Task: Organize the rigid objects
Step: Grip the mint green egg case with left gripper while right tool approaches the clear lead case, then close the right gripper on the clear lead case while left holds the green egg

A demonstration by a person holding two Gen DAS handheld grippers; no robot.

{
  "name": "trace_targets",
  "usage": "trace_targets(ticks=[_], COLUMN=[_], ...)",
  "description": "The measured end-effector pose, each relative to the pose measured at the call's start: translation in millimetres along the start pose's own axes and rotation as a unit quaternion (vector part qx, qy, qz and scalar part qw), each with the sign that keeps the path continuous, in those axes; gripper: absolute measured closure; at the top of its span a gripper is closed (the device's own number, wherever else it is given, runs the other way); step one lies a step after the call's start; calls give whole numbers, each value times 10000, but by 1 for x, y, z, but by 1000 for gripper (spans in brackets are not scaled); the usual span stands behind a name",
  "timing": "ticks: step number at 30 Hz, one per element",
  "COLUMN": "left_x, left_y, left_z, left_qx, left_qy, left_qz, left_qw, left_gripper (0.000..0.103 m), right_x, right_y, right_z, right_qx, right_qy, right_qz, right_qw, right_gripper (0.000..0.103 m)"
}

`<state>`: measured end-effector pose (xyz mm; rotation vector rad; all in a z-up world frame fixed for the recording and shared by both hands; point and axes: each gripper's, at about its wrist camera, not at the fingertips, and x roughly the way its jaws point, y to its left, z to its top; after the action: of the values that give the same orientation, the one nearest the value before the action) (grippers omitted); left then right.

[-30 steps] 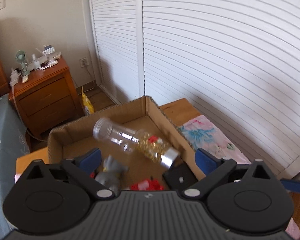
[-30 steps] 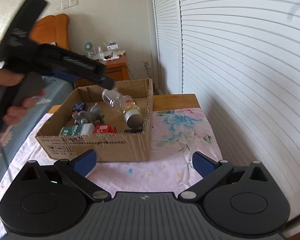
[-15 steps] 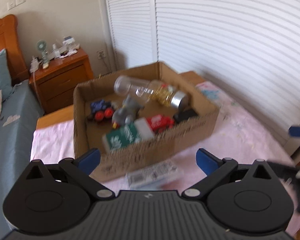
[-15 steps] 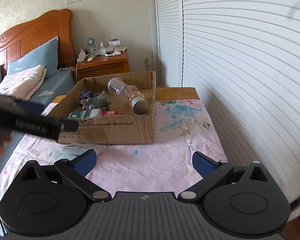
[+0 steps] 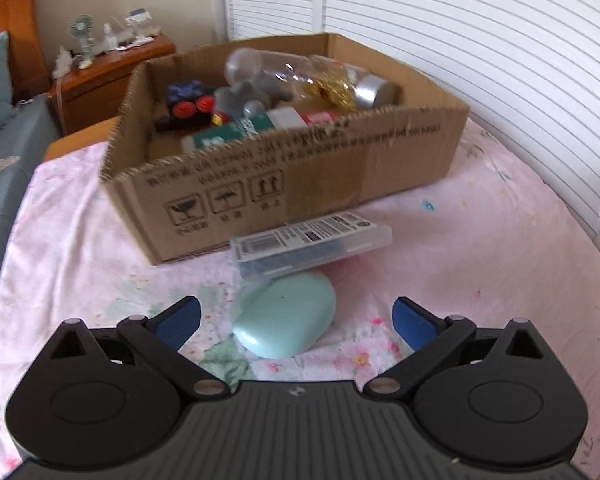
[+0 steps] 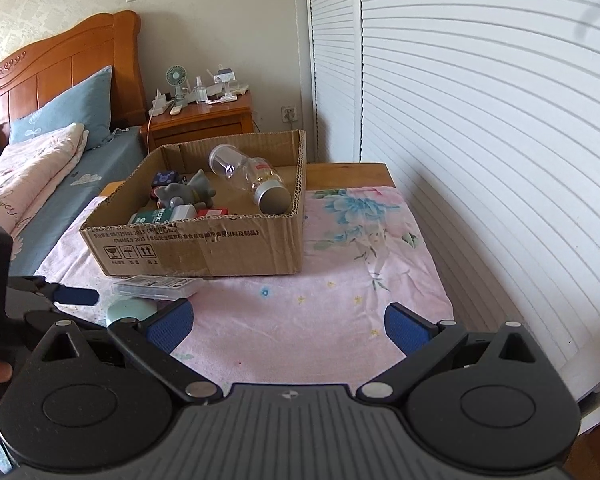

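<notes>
- Pink floral cloth (image 6: 332, 304) spread over the table, bearing everything below.
- Cardboard box (image 5: 308, 168) at the far side of the cloth, open on top, well ahead of both grippers; right wall near the louvred doors (image 6: 480, 120).
- Inside the box: clear bottle (image 6: 246, 172) with a silver cap lying tilted on its side against the right wall; grey elephant toy (image 6: 188, 194) near the middle; green-and-white carton (image 5: 236, 130) against the front wall; blue toy with red wheels (image 5: 188, 100) toward the back left.
- Clear flat case (image 5: 312, 242) with a printed label, outside the box, touching or just beside its front wall; cannot tell which.
- Mint-green oval case (image 5: 286, 320) on the cloth, its far end tucked under the clear flat case.
- Left gripper (image 5: 296, 316) spread wide and empty, low over the cloth, mint-green oval case lying between its blue pads, touching neither.
- Right gripper (image 6: 286, 326) likewise spread wide and empty, over bare cloth, mint-green oval case off to its left, just beyond the left pad.
</notes>
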<state>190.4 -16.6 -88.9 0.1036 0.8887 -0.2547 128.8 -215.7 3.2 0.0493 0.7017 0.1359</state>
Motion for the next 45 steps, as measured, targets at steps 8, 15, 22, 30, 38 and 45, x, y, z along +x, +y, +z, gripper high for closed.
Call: trace_targets(ticks=[8,15,22,30,38,45], left_x=[10,9,4,-7,-27,-36], left_y=[-1,5,11,22,30,47], left_z=[-1,2,0,-6,-29,-41], left_qx=[266,598,765,419,27,-251], left_qy=[66,159,57,33,4,-54], left_qz=[-579,-918,-865,-818,-200,466], left_qw=[9979,9938,9933,9958,9998,9986], left_gripper=[1,3,35,51,51,49], right_x=[9,17,21,29,40,54], right_y=[-3,-1,5,19,41,62], right_z=[1,1,-1,-2,-3,1], right_qx=[36,-14,-106,-293,-613,-880], right_qy=[88,183,259,406,581,650], right_qz=[-34,-23,-1,69,210,389], right_qw=[9999,9998,9996,9987,9962,9932], right_gripper=[0,0,0,0,0,0])
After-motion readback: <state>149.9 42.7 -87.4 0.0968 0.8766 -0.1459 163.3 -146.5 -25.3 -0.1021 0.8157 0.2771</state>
